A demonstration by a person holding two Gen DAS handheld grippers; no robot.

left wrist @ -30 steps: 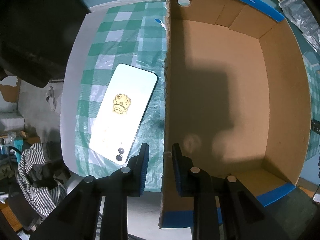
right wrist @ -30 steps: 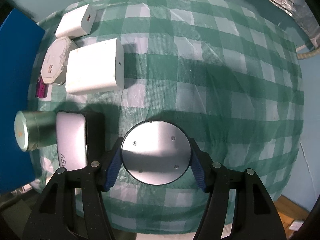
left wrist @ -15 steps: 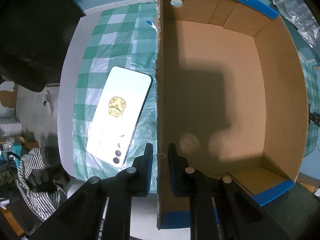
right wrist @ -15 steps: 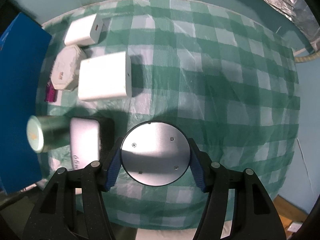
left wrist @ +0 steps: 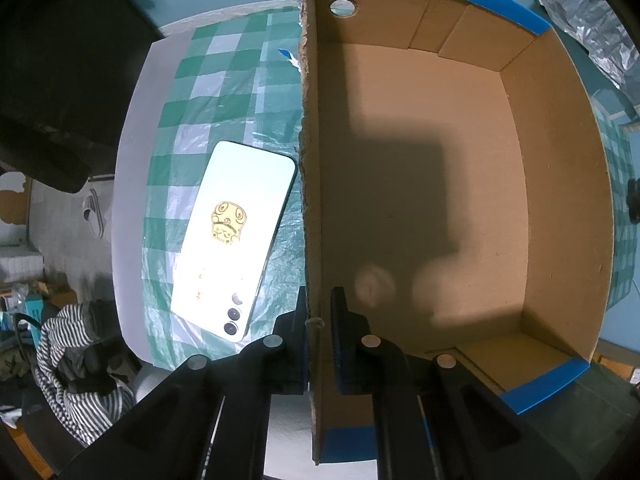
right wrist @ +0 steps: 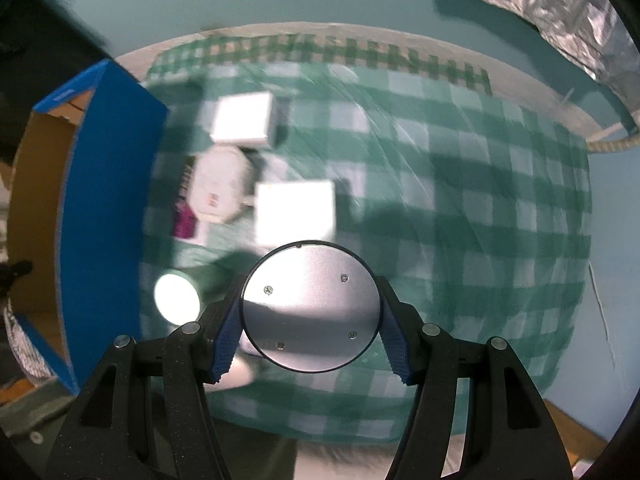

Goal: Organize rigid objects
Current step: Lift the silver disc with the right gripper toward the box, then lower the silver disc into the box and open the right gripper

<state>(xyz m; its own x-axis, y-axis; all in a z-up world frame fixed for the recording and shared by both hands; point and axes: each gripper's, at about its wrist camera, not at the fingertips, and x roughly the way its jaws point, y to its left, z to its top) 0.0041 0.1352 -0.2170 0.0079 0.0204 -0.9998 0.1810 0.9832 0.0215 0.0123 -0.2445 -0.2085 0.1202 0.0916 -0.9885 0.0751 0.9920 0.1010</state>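
Left wrist: left gripper (left wrist: 319, 312) clamped on the near side wall of the cardboard box (left wrist: 560, 184), one finger outside the wall, one inside. Fingers (left wrist: 340, 320) closed tight on the board edge. Box is open-topped, blue tape on the rims, round hole in the far wall; inside shows only shadows on the floor. White phone (left wrist: 234, 236) lies face down on the checked cloth (left wrist: 224, 76) just beside the box's outer wall, camera lenses toward the gripper, gold sticker on its back. The cloth covers the desk (left wrist: 132, 128), whose pale edge shows on the left. Striped fabric (left wrist: 76, 356) below the desk edge at lower left.

Right wrist: right gripper (right wrist: 311, 322) holds a round silver disc (right wrist: 311, 308), flat face toward the camera with small screws visible. Blue-padded fingers (right wrist: 226, 340) pinch it at opposite edges. The disc is lifted clear of the cloth. View is motion-blurred. On the cloth behind it: two white blocks (right wrist: 296, 210), a white octagonal item (right wrist: 218, 188) between them, something magenta (right wrist: 185, 222) beside it, and a metal cylinder (right wrist: 178, 298) lying on its side left of the disc. Blue outer wall of the box stands at the left edge, near those items. Crinkled foil (right wrist: 540, 8) at upper right.
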